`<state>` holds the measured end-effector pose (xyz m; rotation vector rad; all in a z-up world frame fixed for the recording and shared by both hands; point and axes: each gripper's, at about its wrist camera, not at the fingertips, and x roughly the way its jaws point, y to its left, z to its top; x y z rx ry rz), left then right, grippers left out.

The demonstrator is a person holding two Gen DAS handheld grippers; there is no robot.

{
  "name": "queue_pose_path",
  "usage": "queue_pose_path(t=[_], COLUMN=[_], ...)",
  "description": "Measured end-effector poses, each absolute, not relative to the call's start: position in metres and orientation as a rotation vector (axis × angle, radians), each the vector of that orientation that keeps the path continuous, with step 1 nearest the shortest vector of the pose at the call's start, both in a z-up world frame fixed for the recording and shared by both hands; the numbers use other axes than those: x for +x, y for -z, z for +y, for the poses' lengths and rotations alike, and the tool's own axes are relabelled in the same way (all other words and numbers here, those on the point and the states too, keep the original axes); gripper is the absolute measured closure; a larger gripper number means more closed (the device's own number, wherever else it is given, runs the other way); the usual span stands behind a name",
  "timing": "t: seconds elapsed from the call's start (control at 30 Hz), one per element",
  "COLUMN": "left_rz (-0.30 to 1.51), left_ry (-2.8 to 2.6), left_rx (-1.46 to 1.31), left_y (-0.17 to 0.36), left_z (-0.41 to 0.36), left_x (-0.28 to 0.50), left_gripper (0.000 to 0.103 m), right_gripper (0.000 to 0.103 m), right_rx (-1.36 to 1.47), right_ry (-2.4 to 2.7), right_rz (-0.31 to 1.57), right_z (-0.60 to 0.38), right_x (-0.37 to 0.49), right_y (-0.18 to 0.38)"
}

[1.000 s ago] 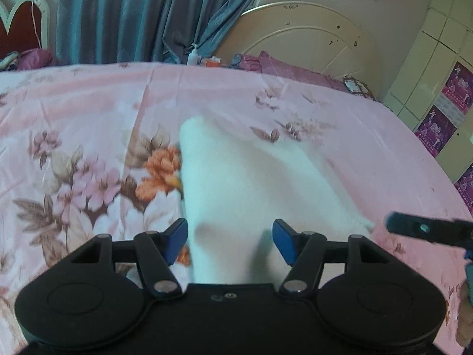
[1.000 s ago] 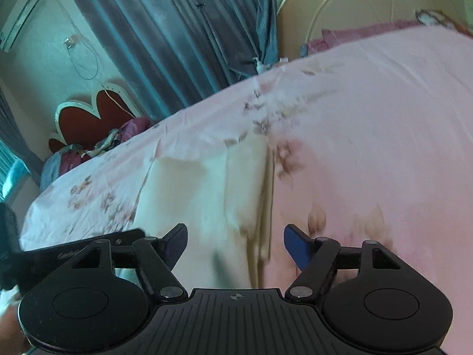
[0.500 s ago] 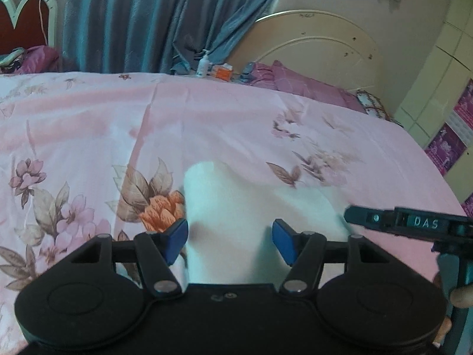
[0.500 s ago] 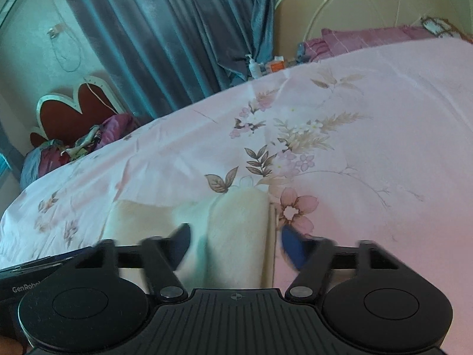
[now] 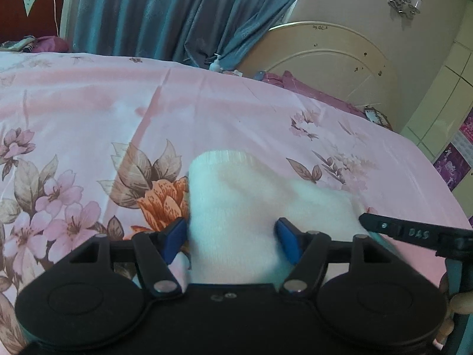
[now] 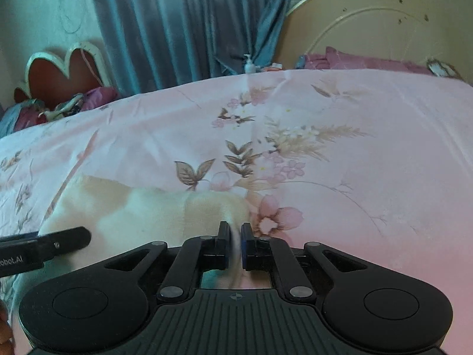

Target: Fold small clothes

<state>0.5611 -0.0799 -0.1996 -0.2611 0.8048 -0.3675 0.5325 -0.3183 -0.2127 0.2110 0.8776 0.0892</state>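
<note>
Where it gaped earlier, right tool point(image 6: 235, 244) now clamped on cream garment point(image 6: 142, 207).

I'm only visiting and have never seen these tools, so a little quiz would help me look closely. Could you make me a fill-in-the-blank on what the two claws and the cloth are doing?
1. The white cloth lies on a pink bedsheet printed with ____.
2. The right claw is shut on the cloth's ____ edge.
3. The left claw has its blue fingers spread ____, with the cloth between them.
4. Behind the bed hangs a ____ curtain.

Missing words: flowers; right; apart; blue
</note>
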Motion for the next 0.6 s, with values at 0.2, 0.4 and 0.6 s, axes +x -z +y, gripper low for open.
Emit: queue_pose_path(t=[0.2,0.4,0.6], left_rz=[0.823,0.830,0.866], left_ry=[0.365,0.374,0.387], left_rx=[-0.260,-0.242,-0.264], left_y=[0.179,0.171,0.186], left_z=[-0.079,-0.074,-0.075], left_x=[0.553,0.527,0.516], left_gripper=[0.038,0.038,0.034], right_gripper=[0.089,0.055,0.056], right_rx=[0.275,0.188,0.165], right_ry=[-0.153,-0.209,-0.167], right_rz=[0.792,0.813,0.879], right_z=[-0.314,-0.292,-0.295], right_x=[0.512,0.487,0.479], right_y=[0.175,0.177,0.202])
